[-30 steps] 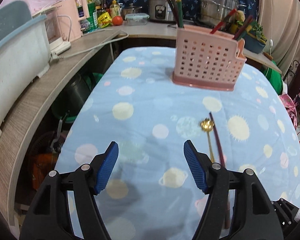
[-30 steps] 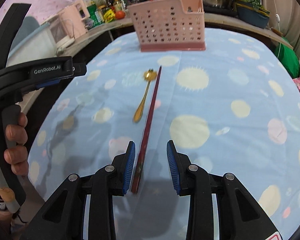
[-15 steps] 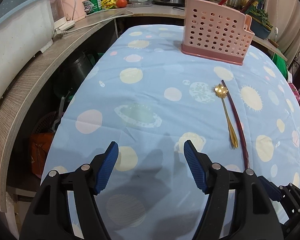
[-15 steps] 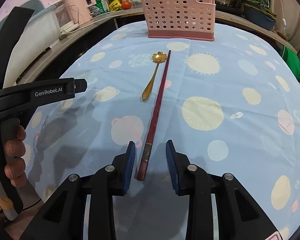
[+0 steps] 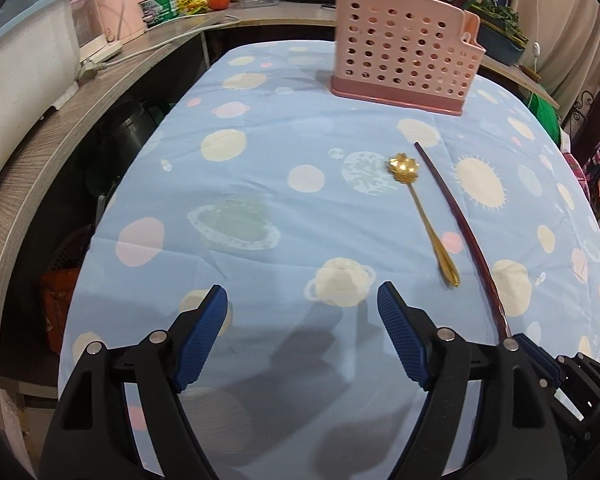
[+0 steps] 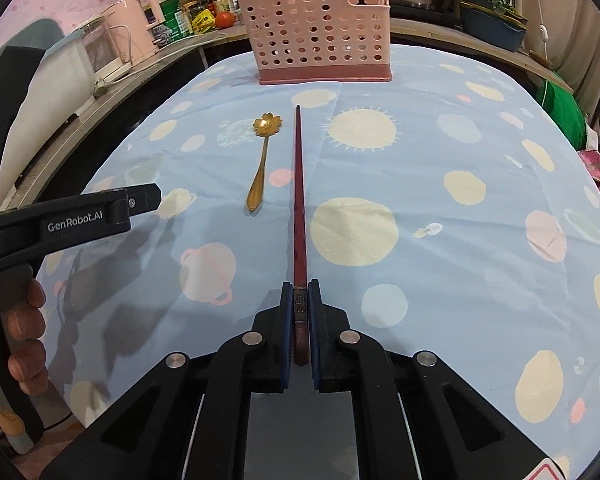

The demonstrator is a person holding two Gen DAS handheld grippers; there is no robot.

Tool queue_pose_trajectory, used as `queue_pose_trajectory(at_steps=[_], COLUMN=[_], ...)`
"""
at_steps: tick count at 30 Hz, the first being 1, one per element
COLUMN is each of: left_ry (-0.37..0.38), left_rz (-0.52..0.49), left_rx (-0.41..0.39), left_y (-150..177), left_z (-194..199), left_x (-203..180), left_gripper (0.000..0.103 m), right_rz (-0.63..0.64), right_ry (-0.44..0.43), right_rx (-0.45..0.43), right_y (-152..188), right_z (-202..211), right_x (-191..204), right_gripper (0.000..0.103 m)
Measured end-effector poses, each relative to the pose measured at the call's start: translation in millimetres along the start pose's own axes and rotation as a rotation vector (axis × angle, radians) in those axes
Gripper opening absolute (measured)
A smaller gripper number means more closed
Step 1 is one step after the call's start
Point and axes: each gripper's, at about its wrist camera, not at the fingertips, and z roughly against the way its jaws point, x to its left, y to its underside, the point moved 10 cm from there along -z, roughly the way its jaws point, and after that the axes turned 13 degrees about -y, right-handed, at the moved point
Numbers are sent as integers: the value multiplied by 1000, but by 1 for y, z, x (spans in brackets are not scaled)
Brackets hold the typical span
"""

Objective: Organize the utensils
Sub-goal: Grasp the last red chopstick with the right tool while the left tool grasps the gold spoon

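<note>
A dark red chopstick (image 6: 299,200) lies lengthwise on the blue spotted tablecloth (image 6: 460,240), pointing at the pink perforated utensil basket (image 6: 320,36). My right gripper (image 6: 300,292) is shut on the chopstick's near end. A gold flower-bowl spoon (image 6: 262,160) lies just left of the chopstick. In the left wrist view my left gripper (image 5: 302,312) is open and empty above the cloth, left of the spoon (image 5: 424,216) and chopstick (image 5: 460,220); the basket (image 5: 404,60) stands at the table's far end.
A wooden counter (image 5: 60,120) curves along the left with a pink kettle (image 5: 120,0), bottles and a tomato. Pots stand behind the basket. The left gripper's body (image 6: 68,224) shows at the left of the right wrist view. The table drops off on both sides.
My right gripper has closed on the near end of the chopstick. The left gripper stayed open and shifted slightly.
</note>
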Motion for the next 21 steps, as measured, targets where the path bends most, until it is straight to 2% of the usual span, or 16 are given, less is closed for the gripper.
queue_pose_trajectory(at_steps=[11,16,18,21], left_ry=[132,145,133,126], left_rz=[-7,-10,-20,-37], left_rx=[61,79,65,48], left_y=[-7,-7,-8,-8], left_z=[-9,-17,-17,-15], left_x=[-57,-76,-80,-82], left_gripper=[76,76,73,55], right_rz=[-74,-94,-96,-98], right_ry=[4,-9,-12,-17], right_rx=[-47,-46,-45,-44], right_y=[-18,-17,-17,-17], right_z=[16,17,16,16], right_x=[-30,-32,-32,-33], right_gripper=[7,7,7,7])
